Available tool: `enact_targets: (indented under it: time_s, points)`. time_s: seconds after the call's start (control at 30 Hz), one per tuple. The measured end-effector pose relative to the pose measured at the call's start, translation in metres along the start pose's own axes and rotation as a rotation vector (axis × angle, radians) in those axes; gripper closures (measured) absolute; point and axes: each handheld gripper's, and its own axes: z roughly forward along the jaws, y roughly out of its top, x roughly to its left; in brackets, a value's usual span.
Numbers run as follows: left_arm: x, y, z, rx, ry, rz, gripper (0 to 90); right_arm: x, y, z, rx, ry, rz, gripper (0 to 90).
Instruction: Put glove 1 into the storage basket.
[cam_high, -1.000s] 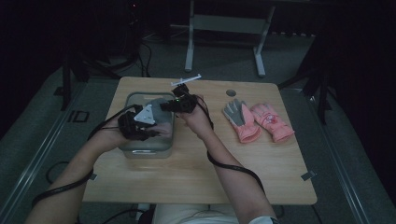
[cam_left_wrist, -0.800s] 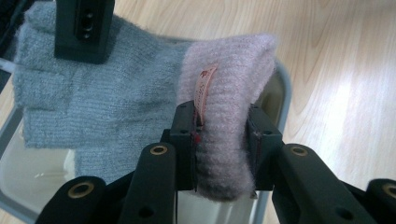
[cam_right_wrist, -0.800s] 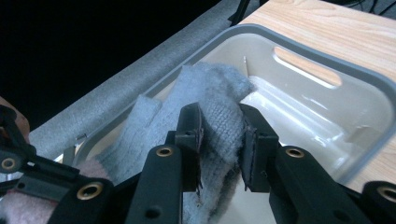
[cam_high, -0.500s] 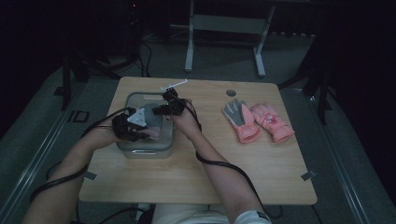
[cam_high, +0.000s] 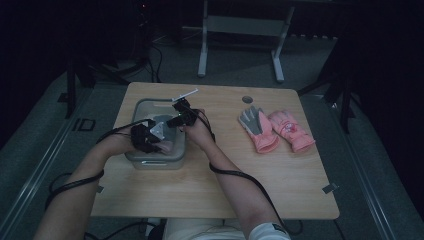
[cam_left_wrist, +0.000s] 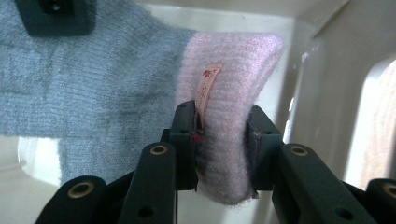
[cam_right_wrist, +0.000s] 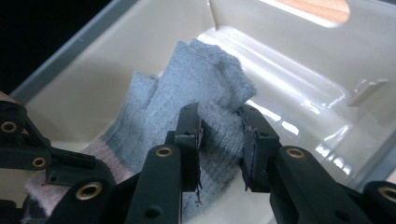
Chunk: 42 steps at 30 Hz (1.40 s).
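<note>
A grey knit glove with a pink cuff hangs stretched between both grippers, low inside a clear plastic bin at the table's left. My left gripper is shut on the pink cuff, beside a small fabric label. My right gripper is shut on the grey finger end. In the high view the left gripper is over the bin's near half. The right gripper is by its far right side.
Two pink gloves lie side by side at the table's right, one palm-up with a grey palm, the other pink. A small white piece lies just behind the bin. Cables trail from both grippers across the wooden table.
Both hands have sunk lower into the bin and shifted slightly left, carrying the glove down with them. The grips on the glove are unchanged.
</note>
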Motion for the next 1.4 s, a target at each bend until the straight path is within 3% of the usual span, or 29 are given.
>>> enact_targets:
  time_s: [0.2, 0.3, 0.47, 0.57, 0.63, 0.7, 0.8, 0.97, 1.1, 1.3, 1.4]
  points:
    - [0.005, 0.004, 0.011, 0.035, -0.039, 0.016, 68.6, -0.003, 0.002, 0.005, 0.039, -0.044, -0.011, 67.8]
    - [0.008, 0.005, 0.013, 0.024, -0.056, 0.007, 68.4, -0.003, 0.004, 0.000, 0.017, -0.029, -0.004, 59.6]
    - [0.009, 0.009, 0.012, 0.045, -0.061, 0.004, 65.4, -0.005, 0.004, -0.014, -0.018, -0.009, 0.002, 57.6]
    - [0.009, 0.010, 0.008, 0.033, -0.076, -0.041, 56.4, -0.004, 0.002, -0.021, -0.026, -0.009, -0.016, 56.6]
    - [0.010, 0.009, 0.003, 0.013, -0.045, -0.074, 47.1, -0.004, 0.000, -0.027, -0.036, -0.005, -0.025, 56.5]
    - [0.010, 0.009, -0.001, 0.006, -0.020, -0.089, 43.3, -0.002, -0.002, -0.034, -0.049, 0.000, -0.037, 56.2]
    - [0.012, 0.012, -0.009, -0.012, 0.022, -0.144, 33.8, -0.001, -0.007, -0.043, -0.062, 0.003, -0.058, 56.2]
    - [0.014, 0.017, -0.024, -0.111, 0.039, -0.248, 14.3, -0.003, -0.013, -0.063, -0.093, -0.001, -0.067, 56.0]
    - [0.011, 0.022, -0.031, -0.175, 0.021, -0.306, 7.0, -0.006, -0.022, -0.077, -0.110, -0.007, -0.086, 56.0]
    - [0.003, 0.036, -0.040, -0.301, -0.015, -0.378, 2.1, -0.013, -0.036, -0.095, -0.114, -0.024, -0.107, 56.0]
    - [-0.003, 0.046, -0.043, -0.338, 0.000, -0.392, 1.8, -0.018, -0.042, -0.106, -0.121, -0.036, -0.119, 55.7]
